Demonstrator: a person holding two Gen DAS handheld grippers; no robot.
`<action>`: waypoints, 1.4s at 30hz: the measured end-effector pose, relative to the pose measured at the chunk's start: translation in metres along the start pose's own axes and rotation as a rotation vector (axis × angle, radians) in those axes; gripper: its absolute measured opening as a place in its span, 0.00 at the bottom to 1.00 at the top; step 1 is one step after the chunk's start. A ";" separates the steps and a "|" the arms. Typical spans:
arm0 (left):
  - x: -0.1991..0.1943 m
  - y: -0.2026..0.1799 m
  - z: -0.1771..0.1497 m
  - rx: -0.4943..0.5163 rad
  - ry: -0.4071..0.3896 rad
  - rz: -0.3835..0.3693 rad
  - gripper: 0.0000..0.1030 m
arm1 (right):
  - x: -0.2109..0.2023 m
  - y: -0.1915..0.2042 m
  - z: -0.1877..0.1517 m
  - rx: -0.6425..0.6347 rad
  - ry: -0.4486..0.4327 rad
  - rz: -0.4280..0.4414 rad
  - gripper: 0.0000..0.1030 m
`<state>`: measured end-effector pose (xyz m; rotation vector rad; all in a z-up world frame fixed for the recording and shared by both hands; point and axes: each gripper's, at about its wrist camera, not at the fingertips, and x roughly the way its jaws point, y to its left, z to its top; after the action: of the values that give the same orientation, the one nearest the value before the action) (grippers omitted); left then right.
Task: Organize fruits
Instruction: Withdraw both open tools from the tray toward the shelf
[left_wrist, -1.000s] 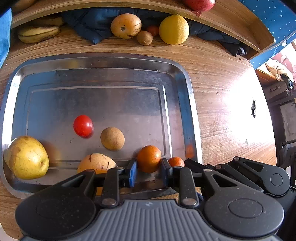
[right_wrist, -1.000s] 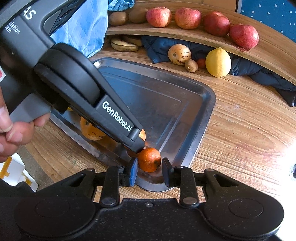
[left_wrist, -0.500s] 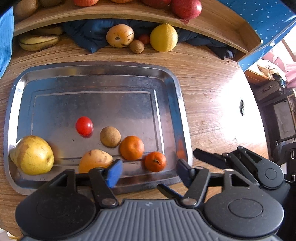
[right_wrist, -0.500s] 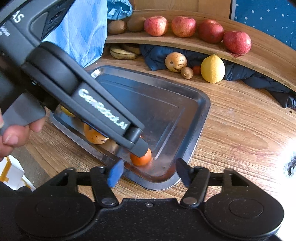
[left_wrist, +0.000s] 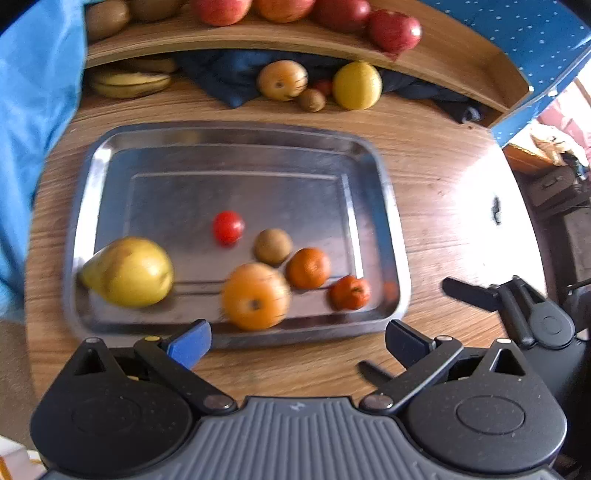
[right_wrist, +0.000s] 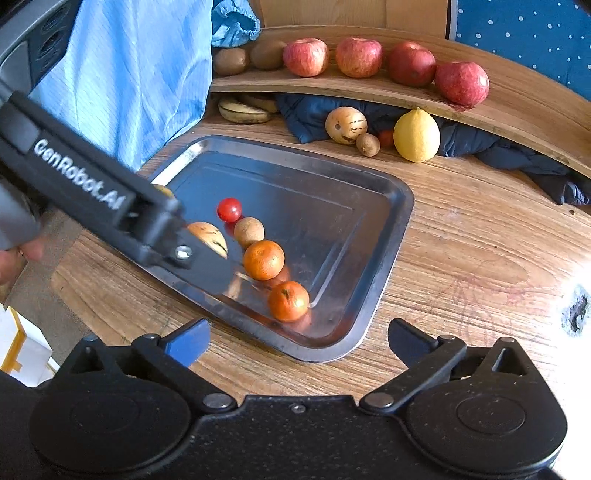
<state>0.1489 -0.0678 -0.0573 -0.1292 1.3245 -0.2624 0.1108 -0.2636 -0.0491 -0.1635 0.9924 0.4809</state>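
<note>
Since a second ago both grippers have let go of their tangerines and pulled back from the tray; each tangerine now lies free in the tray's near right corner. The smaller tangerine sits closest to the corner, and the larger tangerine lies just beside it, further in. Next in the row come a kiwi and a small tomato. A mottled orange fruit lies near the front rim, touching or almost touching the kiwi, and a yellow pear rests at the left side of the tray.

The left gripper hovers over the table in front of the tray, its jaws spread wide and empty. The right gripper is likewise wide open and holds nothing, off the tray's right corner.

The tray stands on a wooden table. Behind it, against a dark blue cloth, lie a lemon, a striped melon, a second kiwi and bananas. A curved shelf above carries four apples and two more kiwis.
</note>
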 end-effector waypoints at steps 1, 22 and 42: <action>-0.001 0.002 -0.002 -0.004 0.005 0.016 0.99 | -0.001 0.000 -0.001 0.000 -0.001 -0.003 0.99; -0.018 0.041 -0.026 -0.076 0.010 0.254 0.99 | 0.000 0.000 0.010 0.010 -0.025 -0.052 0.99; 0.004 0.035 0.064 -0.094 -0.045 0.182 0.99 | 0.022 -0.031 0.047 0.082 -0.085 -0.134 0.99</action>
<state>0.2154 -0.0391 -0.0543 -0.0922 1.2953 -0.0428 0.1709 -0.2677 -0.0439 -0.1335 0.9105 0.3217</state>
